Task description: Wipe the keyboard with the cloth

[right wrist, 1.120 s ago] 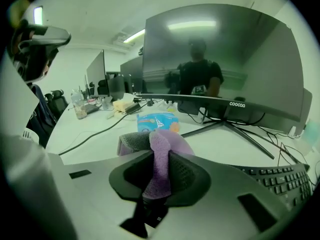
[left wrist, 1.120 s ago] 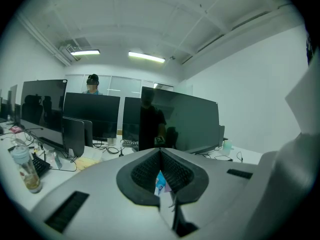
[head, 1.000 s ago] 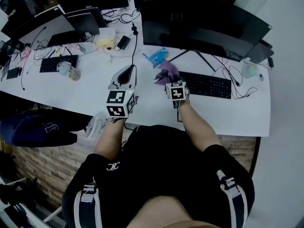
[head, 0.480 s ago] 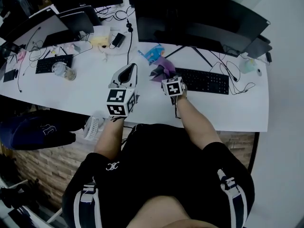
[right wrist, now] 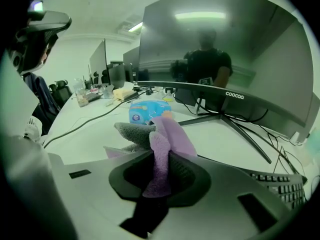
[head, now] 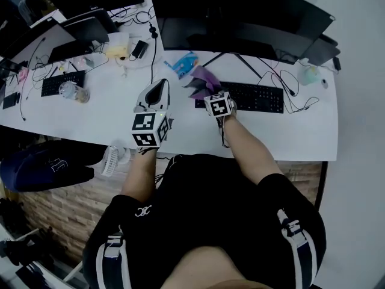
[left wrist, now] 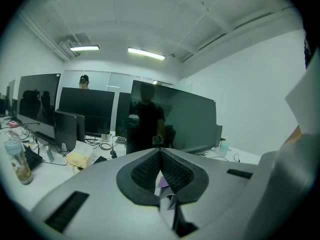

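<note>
Right gripper: your right gripper (head: 209, 93) has its jaws pinched on the purple cloth (right wrist: 161, 143). A fold is caught low between the pads and the rest stands up loose ahead of them, which leaves a free flap to drag over keys.
Cloth's place: it is in the air over the desk (head: 90, 116), just off the left end of the black keyboard (head: 249, 98). It does not look to be touching the keys yet.
Keyboard: it lies along the right half of the desk, below the big monitor (head: 240, 17).
Left gripper: your left gripper (head: 160, 87) has its jaws pressed together with nothing between them. It sits left of the cloth, apparently parked clear of the wiping path.
Nearby: a blue packet (head: 183, 63) sits toward the back edge, behind the cloth.
Stage: judged as the approach, with wiping not begun.
</note>
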Tool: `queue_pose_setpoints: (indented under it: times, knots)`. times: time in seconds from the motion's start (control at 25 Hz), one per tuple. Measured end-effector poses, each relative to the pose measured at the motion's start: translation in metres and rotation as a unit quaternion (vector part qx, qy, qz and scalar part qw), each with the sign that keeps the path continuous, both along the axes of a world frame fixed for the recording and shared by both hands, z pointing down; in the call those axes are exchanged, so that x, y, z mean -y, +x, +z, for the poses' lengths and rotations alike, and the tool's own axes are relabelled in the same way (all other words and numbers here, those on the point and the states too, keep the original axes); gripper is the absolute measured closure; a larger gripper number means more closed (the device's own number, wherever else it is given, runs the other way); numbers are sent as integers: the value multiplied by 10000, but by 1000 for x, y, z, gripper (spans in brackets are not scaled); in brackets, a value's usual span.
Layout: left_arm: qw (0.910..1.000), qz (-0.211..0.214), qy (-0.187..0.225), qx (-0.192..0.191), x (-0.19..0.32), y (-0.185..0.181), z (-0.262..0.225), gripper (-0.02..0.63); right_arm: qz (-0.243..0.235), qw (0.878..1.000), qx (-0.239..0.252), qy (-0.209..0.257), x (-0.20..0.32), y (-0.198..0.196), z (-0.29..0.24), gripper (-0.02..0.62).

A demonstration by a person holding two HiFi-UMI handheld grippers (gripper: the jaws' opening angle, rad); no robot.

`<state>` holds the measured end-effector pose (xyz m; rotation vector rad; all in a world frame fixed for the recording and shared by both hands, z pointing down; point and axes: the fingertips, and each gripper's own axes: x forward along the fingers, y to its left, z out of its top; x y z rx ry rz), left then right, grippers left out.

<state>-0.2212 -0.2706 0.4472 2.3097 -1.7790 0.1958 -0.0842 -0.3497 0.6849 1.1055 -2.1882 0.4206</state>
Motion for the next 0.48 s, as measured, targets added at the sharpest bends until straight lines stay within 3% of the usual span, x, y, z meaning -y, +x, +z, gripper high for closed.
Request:
queue_pose_setpoints:
  times: [0.48]
  knots:
    - [9999,-44,-150,53,2,63,8,594,129,9993,151,-322,8,57,0,505]
